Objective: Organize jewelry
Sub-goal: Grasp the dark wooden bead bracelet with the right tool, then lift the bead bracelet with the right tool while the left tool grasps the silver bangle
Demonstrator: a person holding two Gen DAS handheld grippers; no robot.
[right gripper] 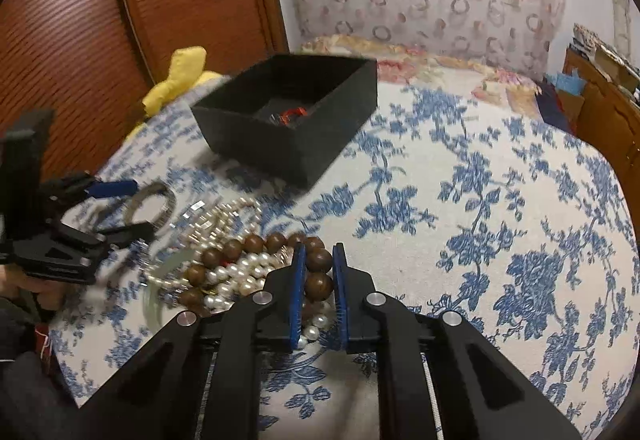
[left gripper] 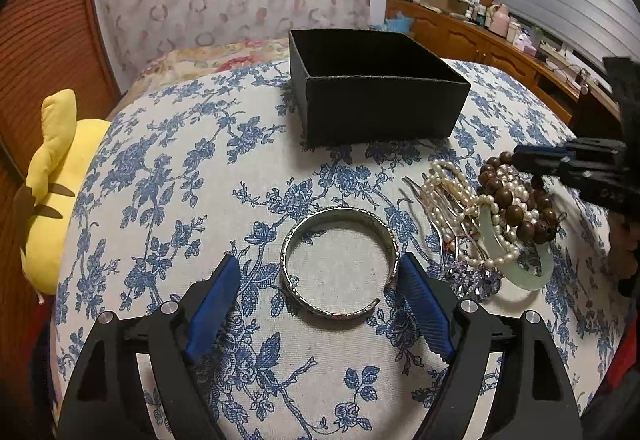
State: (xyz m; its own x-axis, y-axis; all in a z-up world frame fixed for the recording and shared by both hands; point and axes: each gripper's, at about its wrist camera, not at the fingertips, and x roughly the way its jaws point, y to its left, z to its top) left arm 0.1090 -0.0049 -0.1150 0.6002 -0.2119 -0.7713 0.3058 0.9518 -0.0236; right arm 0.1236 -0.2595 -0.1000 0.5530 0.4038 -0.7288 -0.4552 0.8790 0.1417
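A silver cuff bracelet (left gripper: pixel 336 260) lies on the blue floral cloth between the open jaws of my left gripper (left gripper: pixel 318 270); the pads stand on either side of it, apart from it or just touching. To its right is a heap of jewelry: pearl strands (left gripper: pixel 452 184), a brown wooden bead bracelet (left gripper: pixel 516 206), a pale green jade bangle (left gripper: pixel 524 272), hair combs and a purple crystal piece (left gripper: pixel 476 278). My right gripper (right gripper: pixel 319 254) is shut on the wooden bead bracelet (right gripper: pixel 318 286). A black open box (left gripper: pixel 376 88) stands behind, with a red item (right gripper: pixel 290 116) inside.
A yellow plush toy (left gripper: pixel 52 176) lies at the left edge of the cloth-covered surface (left gripper: pixel 180 200). A wooden headboard and a patterned pillow stand behind. A wooden cabinet (left gripper: pixel 480 40) with clutter runs along the right.
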